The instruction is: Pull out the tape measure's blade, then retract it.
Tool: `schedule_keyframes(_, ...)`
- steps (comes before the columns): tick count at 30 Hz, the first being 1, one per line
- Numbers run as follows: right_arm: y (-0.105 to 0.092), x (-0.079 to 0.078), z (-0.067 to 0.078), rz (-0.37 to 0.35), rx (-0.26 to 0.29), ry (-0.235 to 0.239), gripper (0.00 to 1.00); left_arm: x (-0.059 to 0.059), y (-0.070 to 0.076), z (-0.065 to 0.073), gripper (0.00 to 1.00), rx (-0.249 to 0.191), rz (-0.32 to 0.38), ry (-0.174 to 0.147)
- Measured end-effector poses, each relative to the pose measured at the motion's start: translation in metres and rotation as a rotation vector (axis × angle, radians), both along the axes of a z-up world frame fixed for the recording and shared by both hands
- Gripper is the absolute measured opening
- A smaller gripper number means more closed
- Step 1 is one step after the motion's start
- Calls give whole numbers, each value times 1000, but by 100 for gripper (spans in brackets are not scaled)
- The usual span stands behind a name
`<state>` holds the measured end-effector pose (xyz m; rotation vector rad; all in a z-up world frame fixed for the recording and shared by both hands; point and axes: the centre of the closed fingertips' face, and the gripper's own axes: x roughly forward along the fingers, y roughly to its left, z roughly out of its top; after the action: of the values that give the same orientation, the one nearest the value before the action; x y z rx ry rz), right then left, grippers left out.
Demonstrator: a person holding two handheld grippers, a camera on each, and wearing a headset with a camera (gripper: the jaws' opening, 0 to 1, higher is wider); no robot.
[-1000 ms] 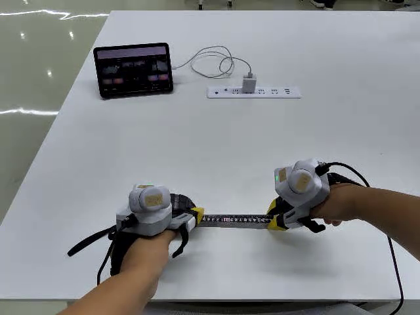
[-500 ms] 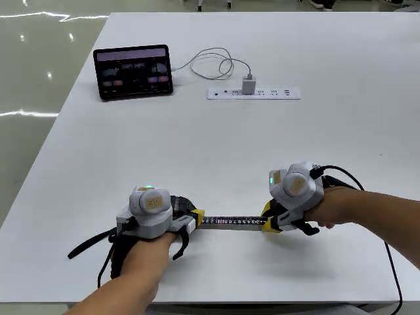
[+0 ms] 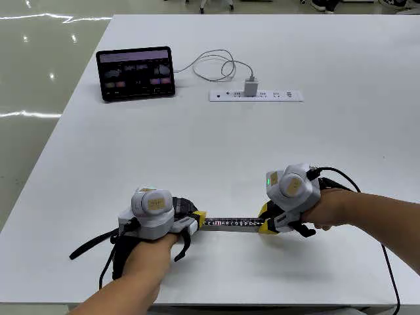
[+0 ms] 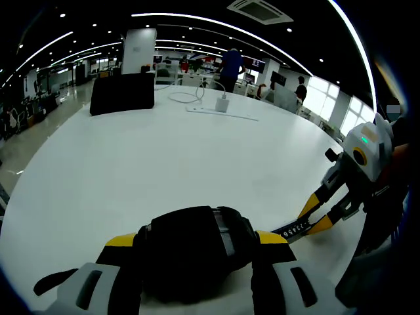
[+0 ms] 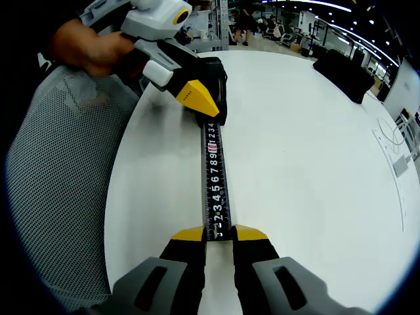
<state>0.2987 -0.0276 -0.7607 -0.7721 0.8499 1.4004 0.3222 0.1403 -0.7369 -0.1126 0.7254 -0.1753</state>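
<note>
head view: white table (image 3: 262, 144), glossy floor (image 3: 33, 79); left claw (image 3: 197, 220) clamps tape measure (image 3: 184, 206), right claw (image 3: 266, 220) pinches blade (image 3: 233, 223).

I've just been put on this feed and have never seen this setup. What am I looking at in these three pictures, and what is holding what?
There is no robot here: a person holds a two-jaw gripper in each hand. The head view comes from a headset camera looking down at a white table. The two round pictures come from a camera on each gripper, looking along its jaws. The left gripper is clamped around the black tape measure case. The right gripper pinches the end of the blade, which stretches between the two. At the far side lie a tablet and a power strip with a charger plugged in.
</note>
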Motion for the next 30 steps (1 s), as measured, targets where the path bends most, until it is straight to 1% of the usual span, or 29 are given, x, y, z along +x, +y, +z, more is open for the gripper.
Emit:
schedule_keyframes(12, 7, -1, 0, -8, 17, 5, 11, 0, 0, 0, 64, -2, 1, 1)
schedule_keyframes(30, 17, 0, 0, 3, 32, 0, 11, 0, 0, 1, 64, -3, 1, -1)
